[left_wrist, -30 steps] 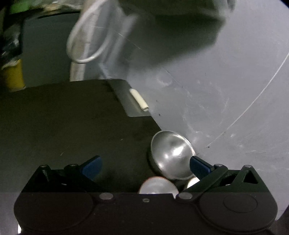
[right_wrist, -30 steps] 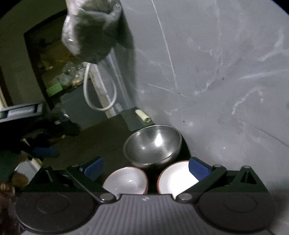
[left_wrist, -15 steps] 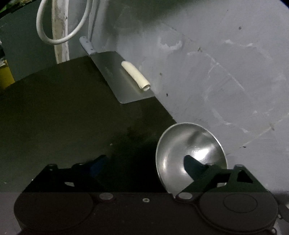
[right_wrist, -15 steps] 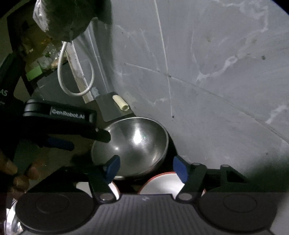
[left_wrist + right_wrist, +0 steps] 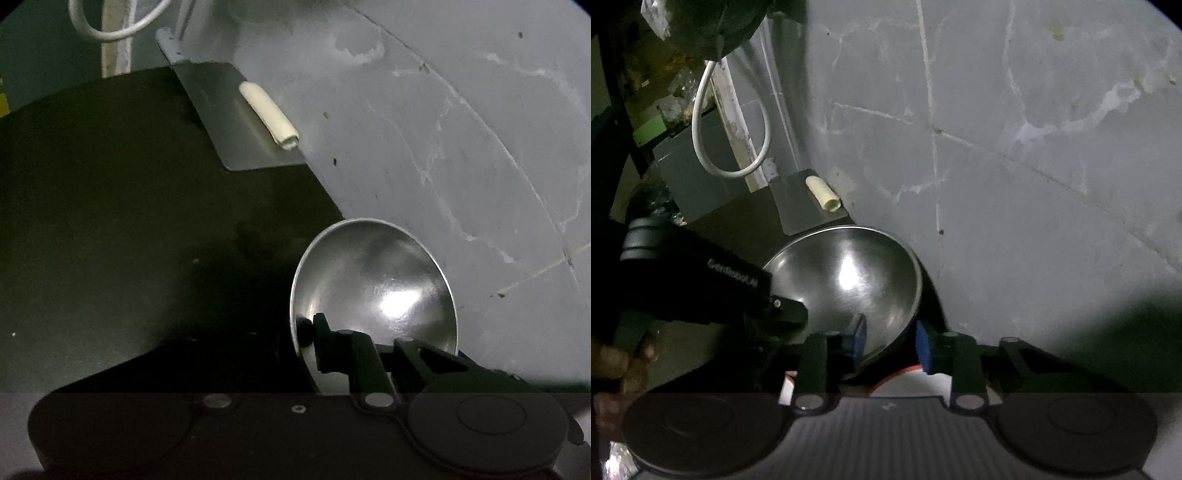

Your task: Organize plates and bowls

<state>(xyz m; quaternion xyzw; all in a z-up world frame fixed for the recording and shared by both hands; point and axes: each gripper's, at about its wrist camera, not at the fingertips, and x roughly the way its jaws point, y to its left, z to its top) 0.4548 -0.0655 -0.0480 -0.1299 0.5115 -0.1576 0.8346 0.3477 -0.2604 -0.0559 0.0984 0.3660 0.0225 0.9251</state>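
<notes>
A steel bowl (image 5: pixel 373 288) stands on the dark counter against the grey wall; it also shows in the right wrist view (image 5: pixel 849 280). My left gripper (image 5: pixel 306 332) is shut on the bowl's left rim, one finger inside; its other finger is hidden in shadow. It shows from the side in the right wrist view (image 5: pixel 786 306). My right gripper (image 5: pixel 891 341) straddles the bowl's near rim with a gap between the blue pads, one pad inside and one outside. Two white bowls with red rims (image 5: pixel 912 380) sit just below it, mostly hidden.
A metal scraper blade (image 5: pixel 236 118) with a cream roll (image 5: pixel 267 109) on it lies at the back of the counter by the wall. A white cable loop (image 5: pixel 731 122) hangs behind. The grey wall (image 5: pixel 1015 184) runs close on the right.
My left gripper has closed onto the steel bowl's left rim. My right gripper has moved forward, narrowed and come around the bowl's near rim.
</notes>
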